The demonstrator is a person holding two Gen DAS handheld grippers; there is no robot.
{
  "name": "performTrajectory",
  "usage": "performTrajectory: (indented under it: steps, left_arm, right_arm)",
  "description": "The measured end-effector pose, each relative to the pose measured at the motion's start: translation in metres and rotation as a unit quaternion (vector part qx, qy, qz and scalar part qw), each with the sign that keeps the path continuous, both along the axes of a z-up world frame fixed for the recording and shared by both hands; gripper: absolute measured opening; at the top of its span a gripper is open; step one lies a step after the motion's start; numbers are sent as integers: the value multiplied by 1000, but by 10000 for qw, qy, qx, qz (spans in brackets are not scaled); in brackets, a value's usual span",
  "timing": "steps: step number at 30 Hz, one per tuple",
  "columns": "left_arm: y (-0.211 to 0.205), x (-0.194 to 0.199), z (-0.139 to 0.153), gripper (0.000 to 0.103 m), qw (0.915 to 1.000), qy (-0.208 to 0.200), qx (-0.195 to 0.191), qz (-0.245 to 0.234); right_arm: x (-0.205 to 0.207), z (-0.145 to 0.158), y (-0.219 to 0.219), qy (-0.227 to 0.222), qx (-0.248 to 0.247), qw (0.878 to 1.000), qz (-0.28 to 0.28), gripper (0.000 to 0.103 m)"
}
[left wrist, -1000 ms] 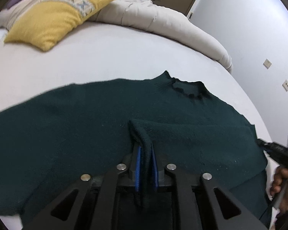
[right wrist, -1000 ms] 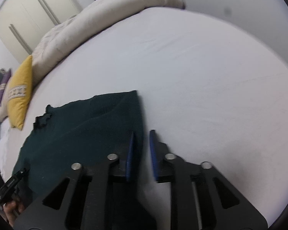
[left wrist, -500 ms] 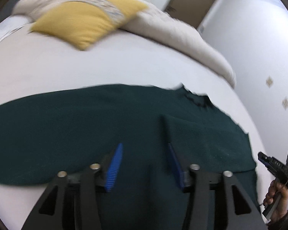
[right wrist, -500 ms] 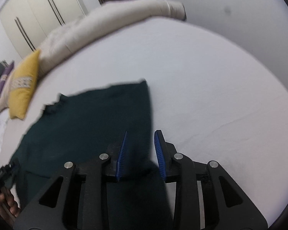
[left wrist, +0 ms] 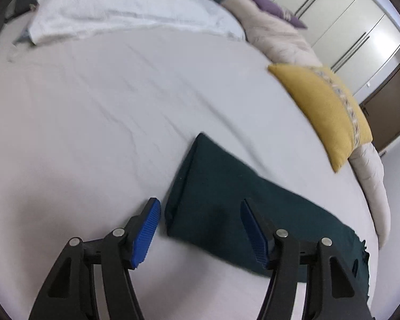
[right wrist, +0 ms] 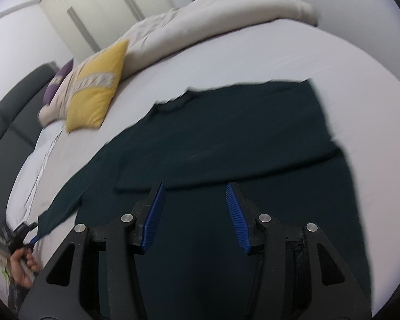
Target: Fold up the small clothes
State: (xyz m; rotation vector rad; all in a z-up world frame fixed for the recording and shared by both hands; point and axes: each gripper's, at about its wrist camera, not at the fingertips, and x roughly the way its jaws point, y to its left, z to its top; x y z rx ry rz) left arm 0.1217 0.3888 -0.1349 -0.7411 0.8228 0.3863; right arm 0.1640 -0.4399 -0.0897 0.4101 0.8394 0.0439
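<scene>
White bedsheet (left wrist: 98, 122) fills both wrist views, the bed serving as the work surface. From the left wrist, the left gripper (left wrist: 200, 229) hangs over the sheet with its blue-padded jaws spread, having just been opening; nothing is pinched between them. The cuff end of a dark green sweater (left wrist: 226, 200) sleeve lies flat on the sheet below the gap, its edges smeared by blur. The garment runs off toward the lower right, where a black gripper arm covers part of it. From the right wrist, the right gripper (right wrist: 193, 210) also stands parted, its jaws just opening, empty, above the sweater's body. One sleeve is folded across the chest; the other stretches to the lower left, where the left gripper and a hand (right wrist: 22, 264) show small and partly cut off. The neckline is blurred. Beyond lie a yellow cushion (right wrist: 96, 96), a rolled beige duvet (right wrist: 213, 21), a white pillow (left wrist: 125, 8) and wardrobe doors (left wrist: 341, 18).
</scene>
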Motion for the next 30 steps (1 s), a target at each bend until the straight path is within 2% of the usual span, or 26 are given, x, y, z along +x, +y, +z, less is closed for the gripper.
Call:
performTrajectory:
  steps: [1,3,4,5,6,8,11,13,14,15,16,18,21,22,25,26,27,28,30]
  left_arm:
    - [-4,5,-1,63,9999,28,71,-68]
    - [-3,11,-1,50,9998,94,182,-60]
    - [-2,13,0,31,9998,109,139,-50]
    - [-2,15,0,18,9999,96,28,-110]
    - [-7,17,2,18,9998,80,-40,-198]
    - [-12,12,11,15,9994,-36,72,-334]
    - [-49,14,40,14,9967,-412,155,-678]
    - [-92,20,65,14,9909,-669,312,-1127]
    - [-116,24,76,14,9868,-784,374,-1365]
    - [-152,30,89,14,9793,-911,418,-1760]
    - [-174,36,96,14,9745,-981,437,-1972]
    - [-241,42,104,14,9596,-1122,515,-2530]
    - [-318,51,94,14,9437,-1070,486,-3092]
    - [-350,54,83,14,9370,-994,424,-3322]
    - [-408,58,46,19,9222,-681,483,-3775]
    - [-418,58,34,24,9195,-526,462,-3869]
    - [-423,57,23,26,9179,-377,398,-3931]
    - [-424,52,18,29,9168,-397,332,-3959]
    - [-415,42,25,47,9146,-571,285,-3992]
  right_arm:
    - [-2,-1,10,16,11,10000,67,45]
    - [-8,0,25,15,-5,9999,165,45]
    - [-11,1,31,0,-16,9998,205,45]
    - [-15,3,35,-22,-36,9997,227,45]
    - [-18,4,37,-38,-47,9997,238,45]
    - [-26,7,34,-83,-36,9997,248,45]
    - [-36,11,26,-140,45,9997,193,45]
    - [-40,12,19,-154,114,9997,166,45]
    - [-44,13,14,-171,139,9996,153,45]
    - [-45,12,10,-176,160,9996,140,45]
    - [-47,11,5,-178,196,9996,112,45]
    - [-49,7,-5,-176,300,9994,36,45]
    - [-46,-2,-19,-124,402,9991,-67,45]
    - [-45,-6,-23,-94,436,9990,-104,45]
    - [-43,-19,-32,74,516,9985,-166,45]
    - [-41,-24,-32,169,524,9984,-159,46]
    - [-38,-28,-31,277,530,9981,-130,51]
    - [-34,-33,-30,366,549,9978,-88,55]
    - [-28,-39,-24,357,603,9975,-43,69]
